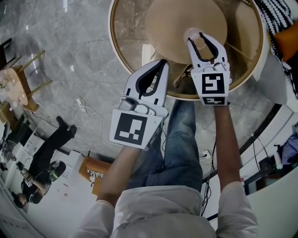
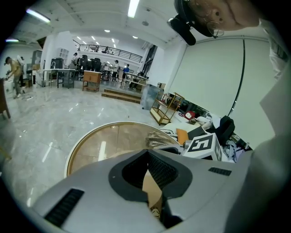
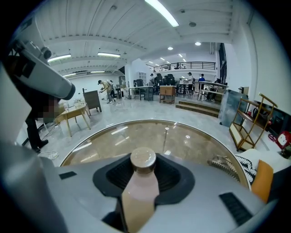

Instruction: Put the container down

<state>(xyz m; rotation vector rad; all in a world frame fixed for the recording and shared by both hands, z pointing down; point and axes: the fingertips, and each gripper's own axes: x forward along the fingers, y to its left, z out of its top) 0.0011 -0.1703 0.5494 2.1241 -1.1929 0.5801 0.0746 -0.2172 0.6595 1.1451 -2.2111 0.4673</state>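
The container is a small bottle with a pale pink body and a tan cap. My right gripper is shut on it, jaws pressing on its neck. In the head view the bottle is held over the round glass table, above its beige cone base. My left gripper hovers at the table's near rim, jaws closed tip to tip with nothing between them. In the left gripper view, the left gripper points across the table, and the right gripper's marker cube shows to its right.
The table has a cream rim and a glass top. A striped textile and an orange cushion lie past its right edge. On the marble floor to the left are cables, a wooden chair and a person in dark clothes.
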